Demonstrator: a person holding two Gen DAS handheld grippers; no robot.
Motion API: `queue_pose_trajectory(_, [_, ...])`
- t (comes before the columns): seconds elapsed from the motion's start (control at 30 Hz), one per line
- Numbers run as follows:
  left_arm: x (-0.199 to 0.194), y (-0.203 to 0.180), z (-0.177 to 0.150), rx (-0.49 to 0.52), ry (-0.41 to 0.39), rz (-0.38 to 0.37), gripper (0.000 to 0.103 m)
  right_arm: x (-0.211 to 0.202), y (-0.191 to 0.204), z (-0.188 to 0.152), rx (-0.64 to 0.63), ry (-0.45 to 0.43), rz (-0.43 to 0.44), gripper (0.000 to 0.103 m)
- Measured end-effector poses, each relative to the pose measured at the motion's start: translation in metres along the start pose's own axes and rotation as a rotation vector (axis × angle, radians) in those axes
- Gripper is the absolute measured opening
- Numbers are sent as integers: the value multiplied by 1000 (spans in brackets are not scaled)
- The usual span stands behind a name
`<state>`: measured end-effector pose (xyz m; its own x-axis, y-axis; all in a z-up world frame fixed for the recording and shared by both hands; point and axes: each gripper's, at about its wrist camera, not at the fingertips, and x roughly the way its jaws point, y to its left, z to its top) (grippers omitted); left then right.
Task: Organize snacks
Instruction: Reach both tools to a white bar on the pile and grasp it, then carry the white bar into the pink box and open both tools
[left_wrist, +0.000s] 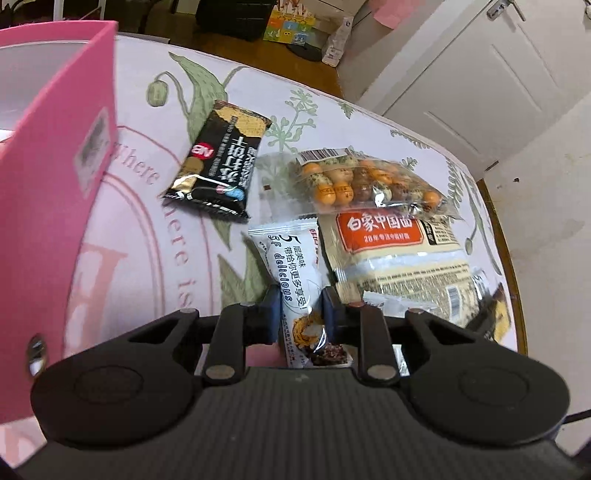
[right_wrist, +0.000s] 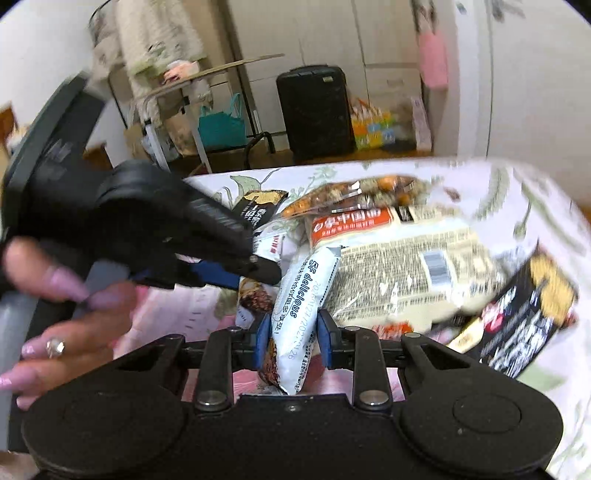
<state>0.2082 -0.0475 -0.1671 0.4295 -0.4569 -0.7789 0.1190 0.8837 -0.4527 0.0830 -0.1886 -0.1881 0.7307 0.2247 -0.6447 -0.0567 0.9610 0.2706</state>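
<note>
Snacks sit in a loose pile on the floral tablecloth, none in a container as far as I can see. Pink box stands at left w/ a pale inside wall; contents not visible. Left gripper pinches a white wafer pack, blue pads on both sides of it. Right gripper pinches a second white wafer pack the same way. Beyond them: black cracker pack lying apart near the box, clear bag of coated nuts resting on the noodle packet. Another black pack at right edge, blurred. Person's left hand grips the left tool's handle.
</note>
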Motion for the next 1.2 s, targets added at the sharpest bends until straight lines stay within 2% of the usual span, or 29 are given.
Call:
queue_pose_trajectory(0.13, [-15, 2, -7, 52, 11, 58, 22, -9, -8, 1, 75, 25, 49, 32])
queue_pose_trajectory(0.27, [-26, 9, -14, 24, 47, 26, 22, -17, -4, 2, 91, 47, 75, 32])
queue_pose_trajectory(0.5, [-69, 3, -30, 70, 52, 23, 22, -35, 12, 8, 65, 89, 152, 31])
queue_pose_trajectory(0.73, [-132, 9, -33, 96, 43, 28, 22, -69, 43, 37, -90, 155, 240, 32])
queue_pose_trajectory(0.93, [-195, 36, -25, 37, -31, 17, 22, -91, 83, 52, -190, 126, 313, 32])
queue_pose_trajectory(1.03, [-219, 55, -17, 8, -94, 70, 22, -88, 108, 60, -229, 94, 357, 32])
queue_pose_trajectory(1.2, [-243, 92, 0, -49, -152, 139, 22, -60, 164, 85, -379, 71, 414, 32])
